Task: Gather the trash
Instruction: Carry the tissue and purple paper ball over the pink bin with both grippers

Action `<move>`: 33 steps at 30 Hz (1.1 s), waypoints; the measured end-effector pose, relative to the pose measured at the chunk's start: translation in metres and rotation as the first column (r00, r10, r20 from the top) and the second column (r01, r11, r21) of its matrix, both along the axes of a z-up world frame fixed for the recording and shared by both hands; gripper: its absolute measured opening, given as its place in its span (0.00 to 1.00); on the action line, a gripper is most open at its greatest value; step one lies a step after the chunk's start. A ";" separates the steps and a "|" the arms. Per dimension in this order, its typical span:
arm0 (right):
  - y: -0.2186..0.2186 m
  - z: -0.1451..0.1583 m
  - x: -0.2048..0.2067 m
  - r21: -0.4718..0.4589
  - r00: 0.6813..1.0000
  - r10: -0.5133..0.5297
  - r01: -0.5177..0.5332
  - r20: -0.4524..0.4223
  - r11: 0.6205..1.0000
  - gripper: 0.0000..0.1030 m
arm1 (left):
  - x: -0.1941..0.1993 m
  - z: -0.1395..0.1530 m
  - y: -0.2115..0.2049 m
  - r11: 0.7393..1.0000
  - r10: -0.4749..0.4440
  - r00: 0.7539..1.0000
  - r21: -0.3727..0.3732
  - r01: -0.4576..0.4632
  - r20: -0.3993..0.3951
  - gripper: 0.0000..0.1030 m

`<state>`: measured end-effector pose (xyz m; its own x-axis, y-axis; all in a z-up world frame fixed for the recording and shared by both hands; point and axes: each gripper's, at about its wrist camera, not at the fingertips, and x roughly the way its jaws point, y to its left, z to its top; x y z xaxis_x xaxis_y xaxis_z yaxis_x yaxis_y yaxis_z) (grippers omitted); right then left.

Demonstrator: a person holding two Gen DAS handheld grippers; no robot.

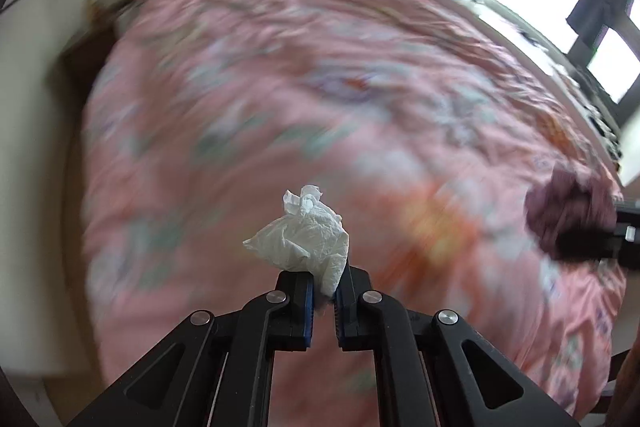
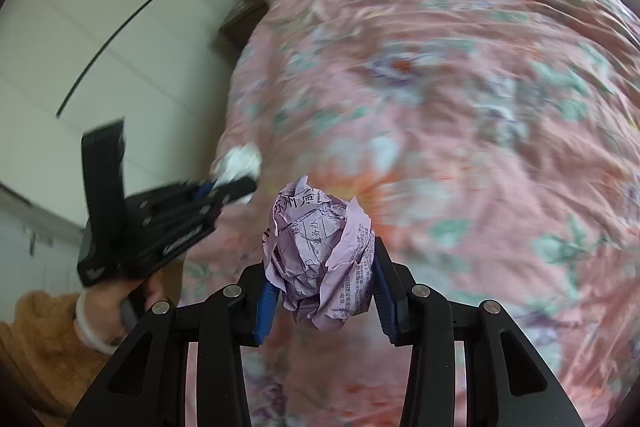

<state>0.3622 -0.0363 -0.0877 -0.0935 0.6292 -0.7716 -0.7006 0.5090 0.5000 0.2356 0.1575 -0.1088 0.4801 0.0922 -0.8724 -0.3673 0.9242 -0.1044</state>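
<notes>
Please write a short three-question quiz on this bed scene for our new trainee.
1. True or false: the left gripper is shut on a white crumpled tissue.
2. What does the right gripper hold? A) a purple crumpled printed paper B) a plastic bottle C) nothing
3. Fill in: both grippers hover over a bed covered by a ___ floral quilt.

Key
1. True; the tissue is pinched between the pads.
2. A; the purple crumpled paper sits between the blue pads.
3. Pink.

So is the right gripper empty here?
No, the right gripper is shut on a crumpled purple paper.
</notes>
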 end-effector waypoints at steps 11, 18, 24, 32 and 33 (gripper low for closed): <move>0.108 0.027 -0.162 -0.017 0.965 0.261 -0.261 0.019 0.965 0.40 | -0.227 -0.014 0.074 0.949 0.312 0.946 -0.011 -0.314 -0.088 0.07; 0.165 0.030 -0.278 -0.013 0.915 0.404 -0.404 -0.026 0.915 0.40 | -0.356 -0.031 0.093 0.884 0.455 0.876 -0.040 -0.466 -0.158 0.07; 0.201 0.005 -0.377 -0.011 0.873 0.471 -0.476 -0.125 0.879 0.40 | -0.435 -0.058 0.099 0.830 0.528 0.822 -0.076 -0.553 -0.215 0.07; 0.213 -0.048 -0.434 -0.121 0.872 0.449 -0.476 -0.197 0.871 0.40 | -0.485 -0.126 0.112 0.775 0.540 0.801 -0.220 -0.593 -0.258 0.08; 0.212 -0.053 -0.435 -0.139 0.875 0.443 -0.472 -0.198 0.871 0.40 | -0.485 -0.134 0.113 0.774 0.534 0.806 -0.236 -0.588 -0.256 0.08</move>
<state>-0.0724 0.1759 -0.1410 -0.4638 0.3404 -0.8179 -0.7979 0.2407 0.5527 -0.2493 0.2704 -0.2426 0.2703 0.0305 -0.9623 -0.8466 0.4835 -0.2225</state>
